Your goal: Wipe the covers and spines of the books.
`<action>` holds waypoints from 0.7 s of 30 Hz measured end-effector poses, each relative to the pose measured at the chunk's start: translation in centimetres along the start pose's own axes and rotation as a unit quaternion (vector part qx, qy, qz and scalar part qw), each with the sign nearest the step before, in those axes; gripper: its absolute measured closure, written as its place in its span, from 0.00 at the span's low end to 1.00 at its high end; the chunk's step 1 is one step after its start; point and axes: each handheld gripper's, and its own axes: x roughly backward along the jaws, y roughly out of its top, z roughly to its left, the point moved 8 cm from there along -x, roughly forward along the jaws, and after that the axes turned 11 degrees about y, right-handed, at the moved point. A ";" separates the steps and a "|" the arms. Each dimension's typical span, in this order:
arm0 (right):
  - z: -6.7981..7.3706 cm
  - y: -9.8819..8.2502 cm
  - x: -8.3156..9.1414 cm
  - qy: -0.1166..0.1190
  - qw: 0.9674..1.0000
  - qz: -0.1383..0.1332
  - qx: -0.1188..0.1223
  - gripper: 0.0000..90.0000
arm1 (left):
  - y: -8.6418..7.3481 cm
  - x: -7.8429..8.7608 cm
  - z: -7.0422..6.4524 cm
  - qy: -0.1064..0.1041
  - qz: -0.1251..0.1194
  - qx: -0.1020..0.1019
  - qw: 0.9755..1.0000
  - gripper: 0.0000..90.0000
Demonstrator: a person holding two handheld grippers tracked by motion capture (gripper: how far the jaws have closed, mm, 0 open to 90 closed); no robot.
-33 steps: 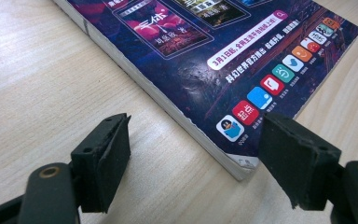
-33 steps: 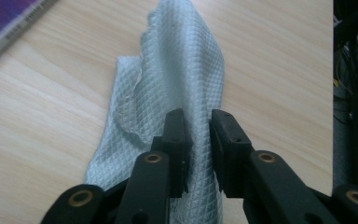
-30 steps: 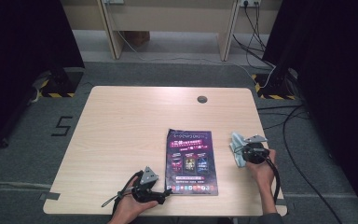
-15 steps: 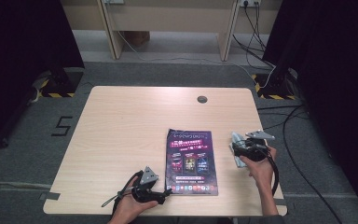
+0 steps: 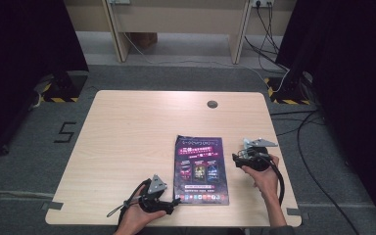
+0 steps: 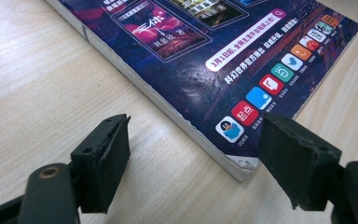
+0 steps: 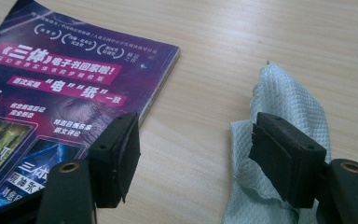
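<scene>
Two tools are over the bench point(image 5: 127, 127), one in each hand. A purple magazine point(image 5: 199, 169) lies flat on the bench between them. The left tool point(image 6: 193, 156) has its jaws wide apart around the near corner of the magazine, not touching it. The right tool point(image 7: 193, 161) has just been opening its jaws; nothing is between them, and a pale green cloth point(image 7: 279, 116) lies crumpled behind its right jaw, beside the magazine.
</scene>
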 end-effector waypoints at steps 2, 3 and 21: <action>0.1 -0.1 -0.2 -0.003 1.000 0.002 0.001 0.36 | 0.1 0.1 0.0 -0.004 0.003 0.002 1.000 0.27; 0.2 -0.1 -0.3 -0.006 1.000 0.003 0.002 0.36 | 0.3 0.2 0.1 -0.002 0.004 -0.006 1.000 0.27; 3.1 0.1 -2.2 0.056 0.998 0.016 0.009 0.39 | 3.5 -2.4 2.2 -0.011 -0.002 0.041 0.999 0.36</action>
